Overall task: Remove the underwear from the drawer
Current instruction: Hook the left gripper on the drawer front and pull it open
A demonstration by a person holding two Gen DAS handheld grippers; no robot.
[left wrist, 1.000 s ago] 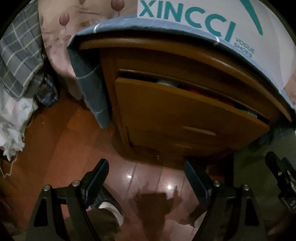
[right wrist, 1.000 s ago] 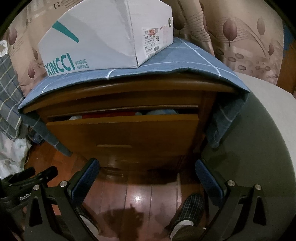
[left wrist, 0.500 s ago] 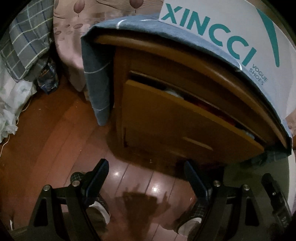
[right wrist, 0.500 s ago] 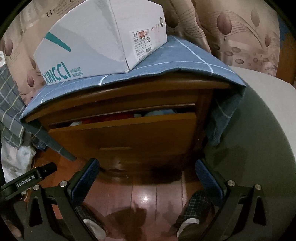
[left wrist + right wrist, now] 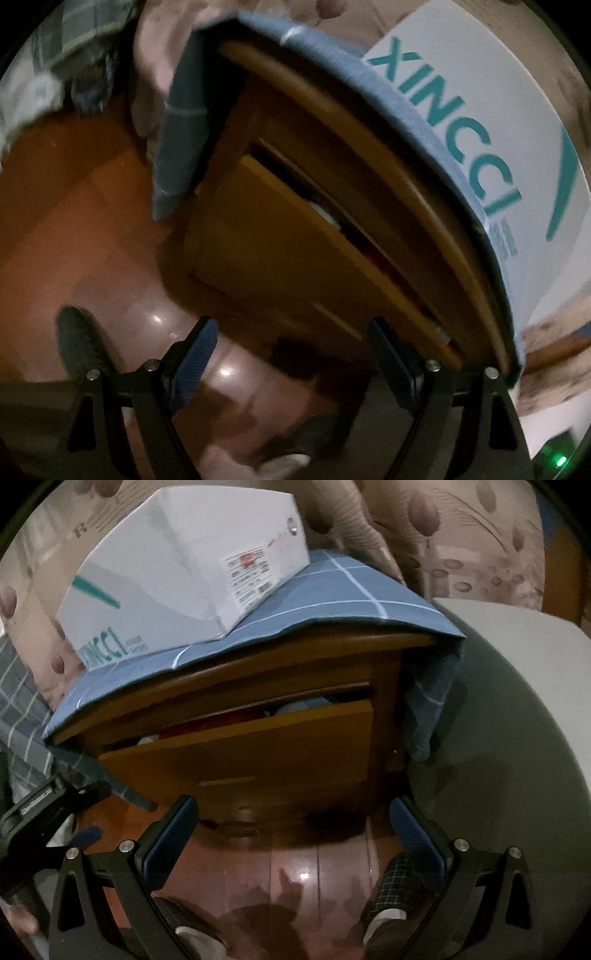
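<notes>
**Underwear in drawer, both grippers empty**

Underwear [image 5: 207,725] sits inside the drawer [image 5: 258,753] of a wood nightstand [image 5: 332,672]. Drawer is pulled out just a bit. Through the gap at the top you see bits of red, white & blue cloth, too hidden to tell each piece apart.

Left gripper [image 5: 291,354] is tipped to one side, so the nightstand looks slanted in its view. Fingers [image 5: 195,354] are wide apart w/ nothing between them. It hangs over the shiny wood floor [image 5: 74,221], near the drawer front but not touching.

Right gripper [image 5: 291,834] is held level, facing the drawer front, a bit lower than it. Its fingers [image 5: 170,834] are wide apart too, holding nothing, not touching the drawer.

A blue checked cloth [image 5: 332,598] covers the nightstand top & a white shoe box [image 5: 177,565] sits on it. The person's feet in checked slippers [image 5: 395,886] show below the right gripper.
</notes>
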